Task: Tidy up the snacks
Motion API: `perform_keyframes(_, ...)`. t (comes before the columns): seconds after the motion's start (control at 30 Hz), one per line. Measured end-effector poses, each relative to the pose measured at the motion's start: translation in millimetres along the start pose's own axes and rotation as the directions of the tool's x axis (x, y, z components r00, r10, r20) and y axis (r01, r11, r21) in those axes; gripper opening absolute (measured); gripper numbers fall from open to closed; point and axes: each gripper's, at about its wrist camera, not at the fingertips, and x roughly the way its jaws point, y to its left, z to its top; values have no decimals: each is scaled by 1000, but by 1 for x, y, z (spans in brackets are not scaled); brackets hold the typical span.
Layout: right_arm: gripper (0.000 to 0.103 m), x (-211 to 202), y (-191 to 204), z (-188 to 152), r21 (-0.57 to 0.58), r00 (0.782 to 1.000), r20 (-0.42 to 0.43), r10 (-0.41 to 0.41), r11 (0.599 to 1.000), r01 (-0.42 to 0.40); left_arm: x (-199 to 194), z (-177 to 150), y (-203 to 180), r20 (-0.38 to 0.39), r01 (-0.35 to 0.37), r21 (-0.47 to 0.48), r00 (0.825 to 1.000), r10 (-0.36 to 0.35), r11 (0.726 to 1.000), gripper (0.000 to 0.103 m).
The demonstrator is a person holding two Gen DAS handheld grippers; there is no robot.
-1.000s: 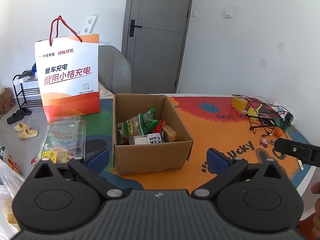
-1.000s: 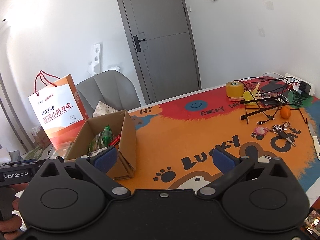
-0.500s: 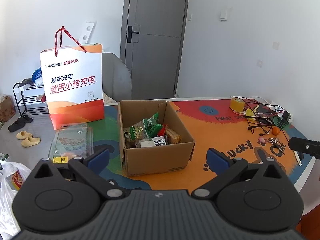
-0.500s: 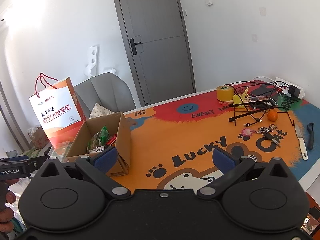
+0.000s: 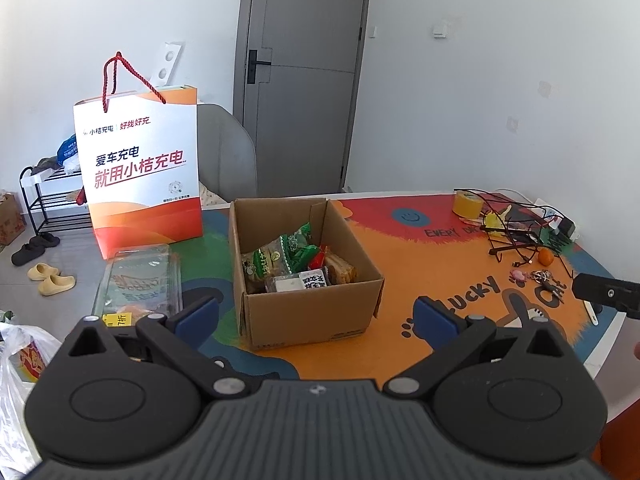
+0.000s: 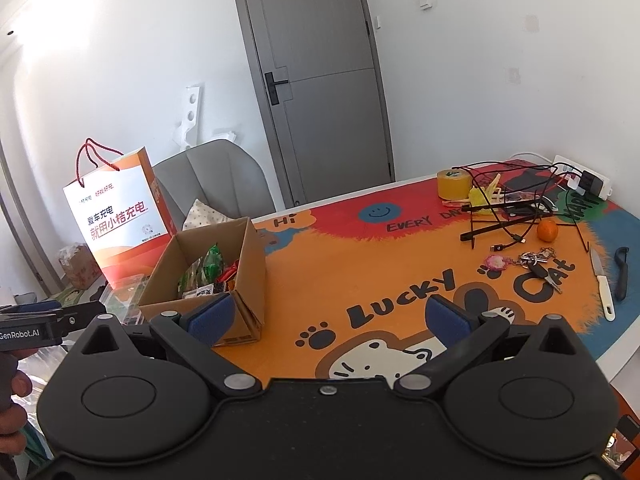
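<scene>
Cardboard box (image 5: 308,280) sits open on the tabletop (image 5: 400,252), flaps up, roughly centre-left on the bright cartoon mat. Inside: snacks (image 5: 296,264) piled loose, filling about the lower half. Visible packets: a green-printed pouch leaning upright at the back, a clear pack of round biscuits, a red wrapper, a golden-brown wafer or cracker pack on the right side, and a small white packet with black characters at the front (labels too small to read fully).

Left of the box, a clear plastic clamshell tray (image 5: 138,280) lies flat with a yellow price sticker at its near edge; contents blurred. Behind it an orange-and-white paper gift bag (image 5: 140,168) with red cord handles stands upright, touching nothing in the box. White plastic bag (image 5: 16,360) at the far left edge, off the tabletop.

Right end of the tabletop: roll of yellow tape (image 6: 452,184), tangled black cables, an orange (image 6: 547,231), keys (image 6: 536,262), a white-handled knife (image 6: 602,284).

Left tool (image 5: 316,312): fingers spread wide, nothing between them, held back from the box. Right tool (image 6: 330,316): fingers likewise wide apart and empty, box to its left.
</scene>
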Motion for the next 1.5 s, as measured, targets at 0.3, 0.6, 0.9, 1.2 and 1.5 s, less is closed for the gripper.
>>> perform_keyframes(0.3, 103, 1, -1, -1, 0, 1000, -6, 1, 1000, -1, 4, -5, -5, -20, 29, 9, 999, -29, 1000, 103)
perform_keyframes(0.6, 103, 2, -1, -2, -2, 1000, -13, 9, 1000, -9, 0, -5, -8, -18, 43, 15, 999, -43, 999, 103)
perform_keyframes(0.9, 103, 3, 0, -2, -8, 1000, -19, 15, 1000, -15, 1, -4, -5, -21, 39, 0, 999, -39, 999, 103)
perform_keyframes(1.2, 103, 6, 5, -5, -34, 999, -33, 17, 999, -18, 1, -4, -4, -21, 44, -5, 999, -45, 999, 103)
perform_keyframes(1.5, 103, 7, 7, -6, -54, 999, -43, 20, 998, -22, 3, -5, -6, -29, 45, -6, 999, -45, 999, 103)
